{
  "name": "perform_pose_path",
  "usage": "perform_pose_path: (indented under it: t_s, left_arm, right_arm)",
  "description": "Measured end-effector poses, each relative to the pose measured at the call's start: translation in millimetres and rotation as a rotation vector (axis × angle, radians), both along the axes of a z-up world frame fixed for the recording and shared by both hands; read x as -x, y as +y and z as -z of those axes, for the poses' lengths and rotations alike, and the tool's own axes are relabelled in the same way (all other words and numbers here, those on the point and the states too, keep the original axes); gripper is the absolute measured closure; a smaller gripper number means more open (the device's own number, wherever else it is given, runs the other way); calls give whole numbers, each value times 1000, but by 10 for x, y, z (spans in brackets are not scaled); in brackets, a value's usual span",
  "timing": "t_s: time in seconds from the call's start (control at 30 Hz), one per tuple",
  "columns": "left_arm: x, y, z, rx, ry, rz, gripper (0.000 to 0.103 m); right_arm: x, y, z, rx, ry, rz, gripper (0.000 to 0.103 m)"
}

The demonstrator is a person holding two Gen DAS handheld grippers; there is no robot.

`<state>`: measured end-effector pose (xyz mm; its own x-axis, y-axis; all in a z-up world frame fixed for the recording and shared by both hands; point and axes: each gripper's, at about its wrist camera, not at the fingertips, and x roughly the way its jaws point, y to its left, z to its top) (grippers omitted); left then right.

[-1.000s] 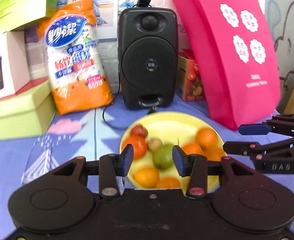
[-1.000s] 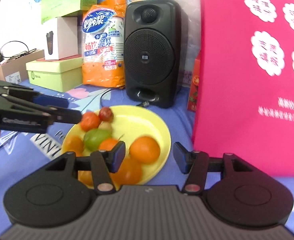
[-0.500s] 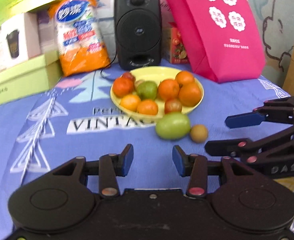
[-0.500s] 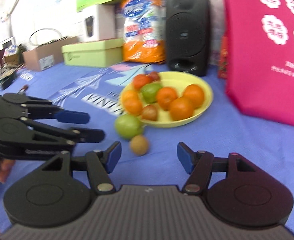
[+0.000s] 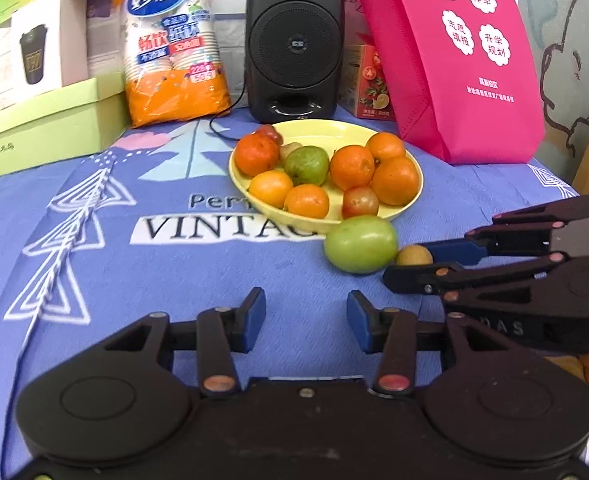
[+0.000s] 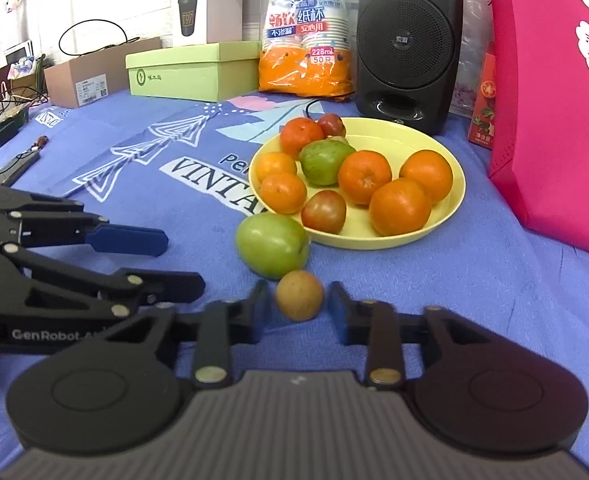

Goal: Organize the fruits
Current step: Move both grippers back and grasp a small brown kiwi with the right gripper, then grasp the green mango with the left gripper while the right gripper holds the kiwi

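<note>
Most fruit sits in the yellow plate [image 6: 450, 216]. Green fruit [image 6: 272, 244] and small brown fruit [image 6: 299, 295] lie on the cloth just beside it. Right gripper [image 6: 298, 312] has just been closing, brown fruit between its jaws, contact unclear; left gripper [image 5: 305, 322] partly open, empty.

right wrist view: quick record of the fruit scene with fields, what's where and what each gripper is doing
plate: yellow plate, holding orange citrus, one green fruit and reddish fruits
off the plate: large green fruit and small brown fruit, side by side on the blue tablecloth by the plate's near rim
right gripper: jaws have just been closing, small brown fruit between them, still on the cloth
left gripper: open, empty, over bare cloth
left to do: both loose fruits not yet on the plate
</note>
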<state>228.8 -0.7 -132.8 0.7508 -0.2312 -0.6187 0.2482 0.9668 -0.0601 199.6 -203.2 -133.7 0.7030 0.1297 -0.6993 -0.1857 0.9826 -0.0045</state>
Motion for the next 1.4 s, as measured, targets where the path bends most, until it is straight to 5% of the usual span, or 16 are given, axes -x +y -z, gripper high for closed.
perform_pose_path:
  t_s: [0.43, 0.6, 0.77, 1.4]
  left_arm:
    - [-319, -339, 91, 41, 5, 56, 56]
    - [-431, -408, 88, 63, 10, 50, 42]
    - [-474, -501, 91, 15, 4, 68, 64]
    - [-25, -191, 4, 52, 1, 55, 65]
  right_arm:
    - [216, -288, -19, -9, -8, 90, 78]
    - [243, -337, -14, -25, -10, 98, 78]
    - [260, -343, -11, -30, -11, 100, 78]
    - [401, -286, -44, -43, -12, 97, 78]
